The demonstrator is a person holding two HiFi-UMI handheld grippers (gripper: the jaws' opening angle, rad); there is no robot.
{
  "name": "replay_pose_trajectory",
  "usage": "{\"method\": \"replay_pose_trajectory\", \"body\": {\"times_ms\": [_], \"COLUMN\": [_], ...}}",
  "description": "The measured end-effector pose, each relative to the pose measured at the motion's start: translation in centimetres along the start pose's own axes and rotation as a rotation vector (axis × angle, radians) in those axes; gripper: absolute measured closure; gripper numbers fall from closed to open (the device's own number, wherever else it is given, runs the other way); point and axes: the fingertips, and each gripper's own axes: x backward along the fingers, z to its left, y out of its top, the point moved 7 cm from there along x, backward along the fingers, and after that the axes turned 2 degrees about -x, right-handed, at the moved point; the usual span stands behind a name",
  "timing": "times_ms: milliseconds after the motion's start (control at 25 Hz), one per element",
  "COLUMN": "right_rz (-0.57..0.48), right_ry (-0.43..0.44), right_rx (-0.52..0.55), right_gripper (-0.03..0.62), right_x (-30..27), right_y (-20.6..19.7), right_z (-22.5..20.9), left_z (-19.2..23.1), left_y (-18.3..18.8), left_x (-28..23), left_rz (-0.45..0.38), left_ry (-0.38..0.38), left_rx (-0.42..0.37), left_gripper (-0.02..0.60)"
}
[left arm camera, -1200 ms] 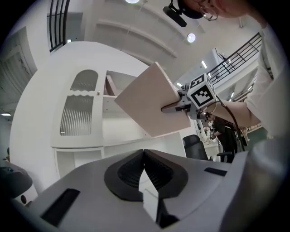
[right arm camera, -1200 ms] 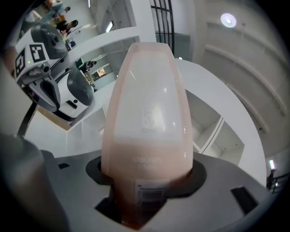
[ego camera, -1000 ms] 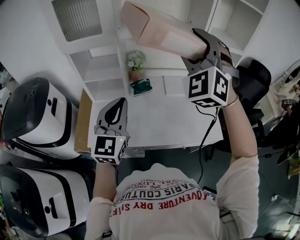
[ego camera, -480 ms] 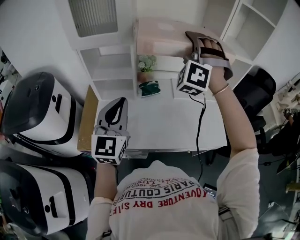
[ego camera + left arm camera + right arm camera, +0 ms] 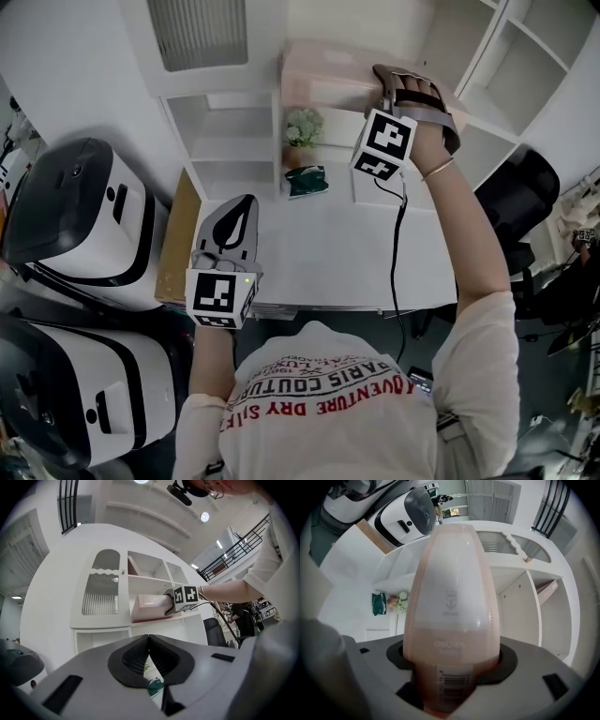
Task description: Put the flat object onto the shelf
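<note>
pink pack lies on the shelf, so right gripper fingers are opening around it; left gripper fingers together, idle.

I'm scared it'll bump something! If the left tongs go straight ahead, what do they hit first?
Probably the white shelf unit, near the little flower pot and green packet; the left tongs point that way, but depth is hard to judge.

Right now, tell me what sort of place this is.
Likely an office or workroom: a white desk with a shelf unit, a black office chair and two large white machines.
</note>
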Motion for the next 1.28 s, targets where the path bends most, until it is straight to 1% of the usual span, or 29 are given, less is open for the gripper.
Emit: {"method": "replay_pose_trajectory", "body": {"times_ms": [160,360,520,720,800,920,1080,1200,1280], "right_rz": [0.000,-0.014,-0.023,-0.048,-0.053,-0.058,-0.048,-0.069,-0.086], "right_ry": [0.059,0.201,0.240,0.341,0.347,0.326,0.375,0.400,0.397], "right_rx": [-0.009,-0.067,-0.090,-0.173,-0.185,-0.185,-0.208,-0.235,-0.228], "right_gripper": [0.250,0.214,0.198,0.178,0.174,0.171,0.157,0.118,0.092], "right_x": [-1.6,-3.8,-5.8,-8.1,-8.9,-10.3,-11.1,-11.8,-12.2], "right_y": [0.2,0.6,0.5,0.9,1.0,1.1,1.1,1.1,1.2], "right_z": [-0.2,0.1,0.0,0.3,0.4,0.5,0.4,0.1,0.1], "left_z": [0.3,0.4,0.6,1.1,1.4,1.7,1.9,2.3,2.2], "left_y": [0.0,-0.2,-0.3,-0.5,-0.5,-0.4,-0.4,-0.2,0.1], "left_x": [-0.6,-1.3,-1.5,-2.0,-2.2,-2.5,-3.4,-3.9,-4.0], "left_rz": [-0.001,0.003,0.016,0.030,0.031,0.026,0.019,0.011,-0.002], "left_ry": [0.013,0.022,0.045,0.067,0.077,0.082,0.070,0.064,0.063], "left_rx": [-0.002,-0.001,-0.008,-0.012,-0.008,-0.009,-0.010,-0.011,-0.004], "left_gripper": [0.568,0.568,0.568,0.568,0.568,0.568,0.568,0.568,0.568]}}
